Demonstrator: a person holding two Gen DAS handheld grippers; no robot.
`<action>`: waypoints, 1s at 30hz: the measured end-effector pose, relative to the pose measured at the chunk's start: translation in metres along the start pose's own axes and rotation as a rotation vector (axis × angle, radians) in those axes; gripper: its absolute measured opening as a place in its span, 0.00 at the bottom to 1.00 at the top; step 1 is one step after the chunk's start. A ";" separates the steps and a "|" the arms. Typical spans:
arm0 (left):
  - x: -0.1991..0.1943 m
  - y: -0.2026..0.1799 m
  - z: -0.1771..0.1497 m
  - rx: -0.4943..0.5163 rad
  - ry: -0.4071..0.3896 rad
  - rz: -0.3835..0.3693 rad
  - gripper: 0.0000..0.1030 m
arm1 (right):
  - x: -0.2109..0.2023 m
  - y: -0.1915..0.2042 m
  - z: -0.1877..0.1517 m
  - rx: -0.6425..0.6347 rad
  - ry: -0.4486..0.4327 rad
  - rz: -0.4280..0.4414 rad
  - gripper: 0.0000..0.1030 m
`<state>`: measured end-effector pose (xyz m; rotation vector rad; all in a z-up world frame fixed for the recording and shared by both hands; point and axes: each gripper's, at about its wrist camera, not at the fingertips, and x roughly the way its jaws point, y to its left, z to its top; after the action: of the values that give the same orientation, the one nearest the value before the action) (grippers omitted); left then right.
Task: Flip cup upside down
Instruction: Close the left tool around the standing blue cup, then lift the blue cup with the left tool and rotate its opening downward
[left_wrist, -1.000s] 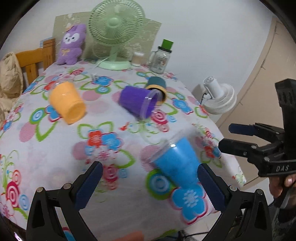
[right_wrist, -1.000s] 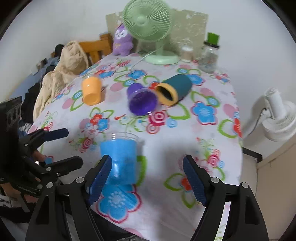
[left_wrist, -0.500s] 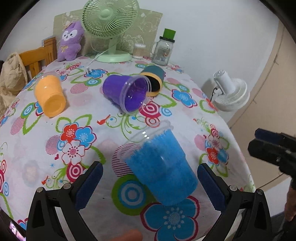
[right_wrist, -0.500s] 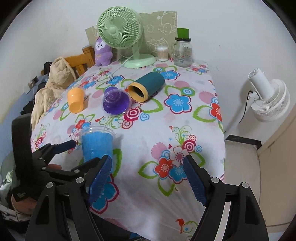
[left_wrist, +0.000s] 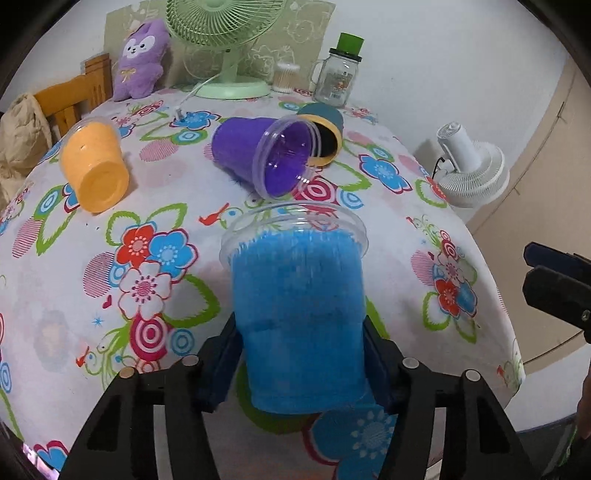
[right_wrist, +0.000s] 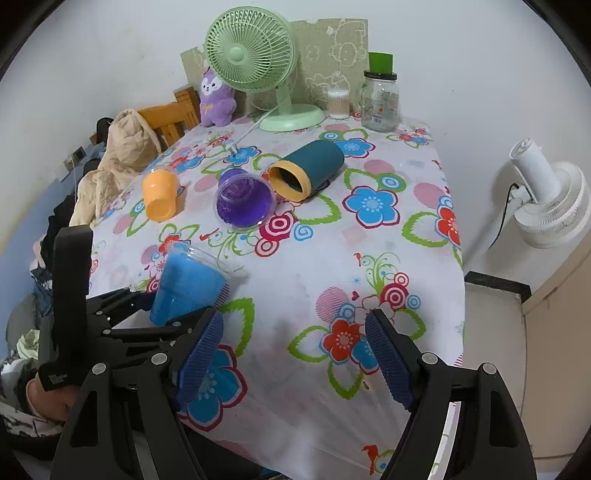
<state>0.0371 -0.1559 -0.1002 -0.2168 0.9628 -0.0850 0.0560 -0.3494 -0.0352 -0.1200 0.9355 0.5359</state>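
A blue cup (left_wrist: 297, 314) with a clear rim is held between the pads of my left gripper (left_wrist: 301, 363), which is shut on its lower body. The cup leans with its mouth pointing away and up, just above the flowered tablecloth (left_wrist: 155, 206). In the right wrist view the blue cup (right_wrist: 188, 282) shows tilted in the left gripper (right_wrist: 147, 314) at the near left edge. My right gripper (right_wrist: 293, 360) is open and empty over the table's near edge; it also shows at the far right of the left wrist view (left_wrist: 554, 284).
A purple cup (left_wrist: 266, 157), a teal tumbler (right_wrist: 306, 170) and an orange cup (left_wrist: 94, 166) lie on their sides mid-table. A green fan (right_wrist: 258, 74), plush toy (left_wrist: 142, 59), cotton-swab box (right_wrist: 338, 103) and jar (right_wrist: 380, 99) stand at the back. A white fan (right_wrist: 546, 206) stands on the floor at right.
My left gripper moved in around the blue cup and shut on it, tipping it off the cloth. My right gripper drew back toward the table's near right edge, still open.
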 end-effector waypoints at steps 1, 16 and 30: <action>-0.003 0.003 0.001 0.000 -0.013 0.008 0.60 | 0.001 0.001 0.000 -0.001 0.003 0.003 0.79; -0.053 0.042 0.029 0.127 0.054 0.030 0.60 | 0.022 0.017 0.001 -0.026 0.035 0.054 0.79; -0.071 0.051 0.031 0.222 0.154 0.055 0.61 | 0.050 0.060 0.002 -0.097 0.084 0.135 0.79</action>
<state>0.0211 -0.0898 -0.0374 0.0211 1.1027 -0.1590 0.0521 -0.2778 -0.0657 -0.1688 1.0046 0.7057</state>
